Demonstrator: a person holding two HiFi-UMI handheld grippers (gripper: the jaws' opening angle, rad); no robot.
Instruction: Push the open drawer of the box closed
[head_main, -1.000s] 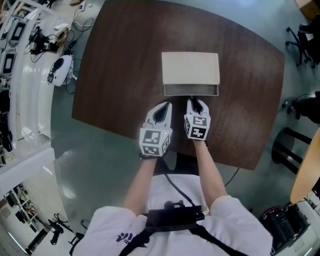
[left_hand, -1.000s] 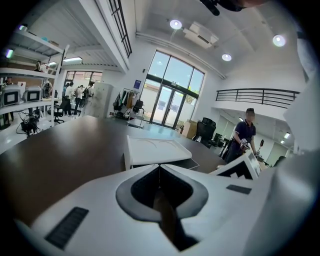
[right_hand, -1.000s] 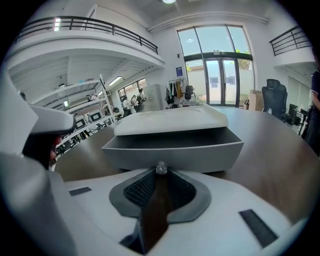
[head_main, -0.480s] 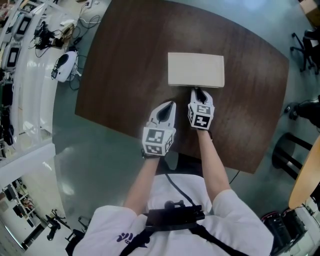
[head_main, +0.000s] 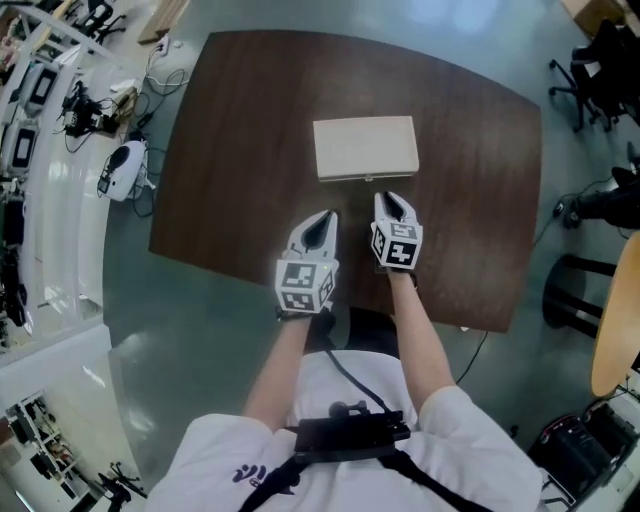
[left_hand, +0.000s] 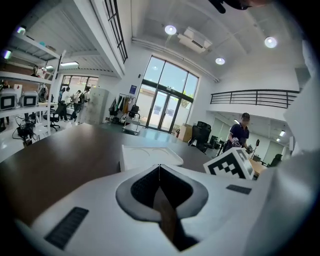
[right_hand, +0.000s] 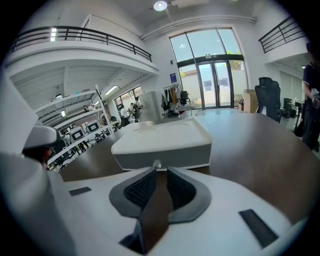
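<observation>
Dark table (head_main: 250, 150); right gripper (right_hand: 159, 171) ajar, empty.

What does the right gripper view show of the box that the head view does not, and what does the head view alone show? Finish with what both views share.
Only the right gripper view shows the grey drawer front with its small knob. The front looks flush and closed, just ahead of the right gripper, whose jaws are slightly apart and empty. Only the head view shows the left gripper, the person's forearms and the table's whole outline. Both show the white box on the dark table.
</observation>
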